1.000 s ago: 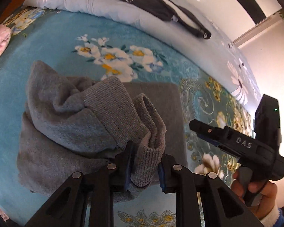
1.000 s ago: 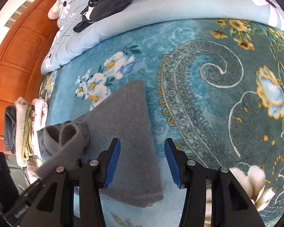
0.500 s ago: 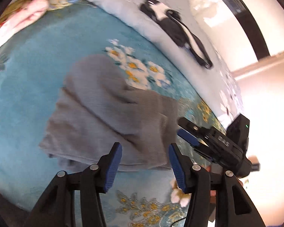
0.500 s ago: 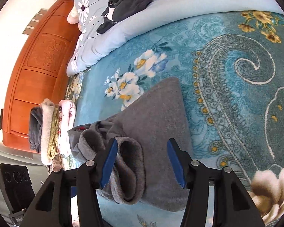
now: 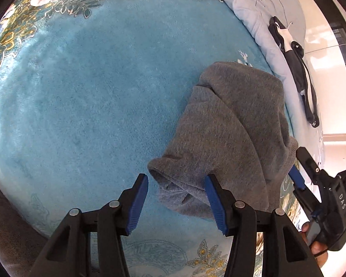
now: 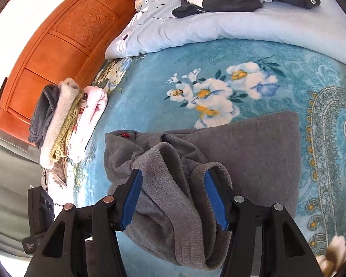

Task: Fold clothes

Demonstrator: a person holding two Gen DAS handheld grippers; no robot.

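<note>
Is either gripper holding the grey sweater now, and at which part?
Neither. The left gripper and the right gripper both have open jaws; the grey sweater lies loose.

The left gripper (image 5: 176,202) hangs with its jaws spread wide, while off beyond its right jaw the right gripper (image 6: 173,199) gapes likewise.

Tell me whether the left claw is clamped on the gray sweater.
No. The left claw is open, its blue fingers spread over the gray sweater.
</note>
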